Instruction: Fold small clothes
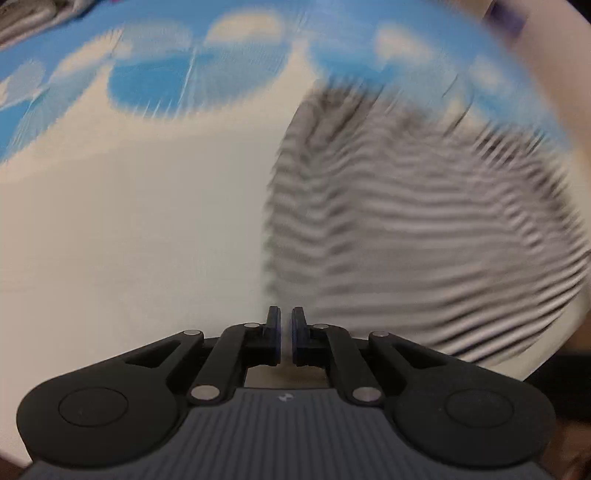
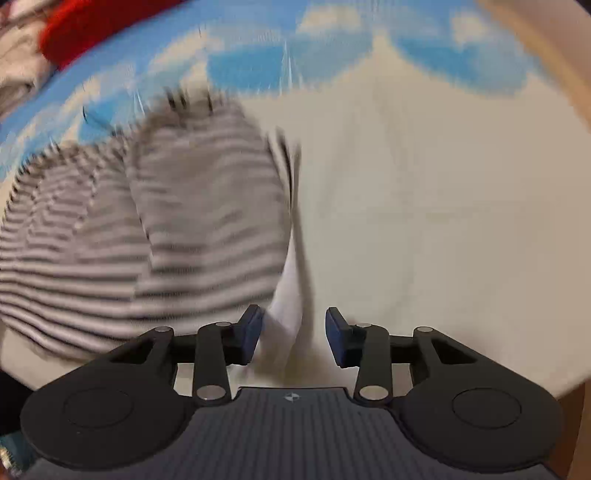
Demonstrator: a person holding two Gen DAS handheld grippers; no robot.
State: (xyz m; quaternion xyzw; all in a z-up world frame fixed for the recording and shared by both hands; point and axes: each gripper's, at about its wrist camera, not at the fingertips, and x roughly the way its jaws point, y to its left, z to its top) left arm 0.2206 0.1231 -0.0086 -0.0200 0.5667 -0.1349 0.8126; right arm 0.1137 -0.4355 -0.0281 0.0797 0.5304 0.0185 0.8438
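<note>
The right tool, jaws apart, hovers over a striped garment lying blurred on a cloud-print sheet; something red sits far back

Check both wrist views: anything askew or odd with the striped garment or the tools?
The striped garment lies bunched and rumpled on the cloud-print sheet, not flat. A pale fabric edge runs up between the jaws of the open right tool, ungripped. The left tool is shut on nothing. Both views are motion-blurred; no damage visible.
</note>
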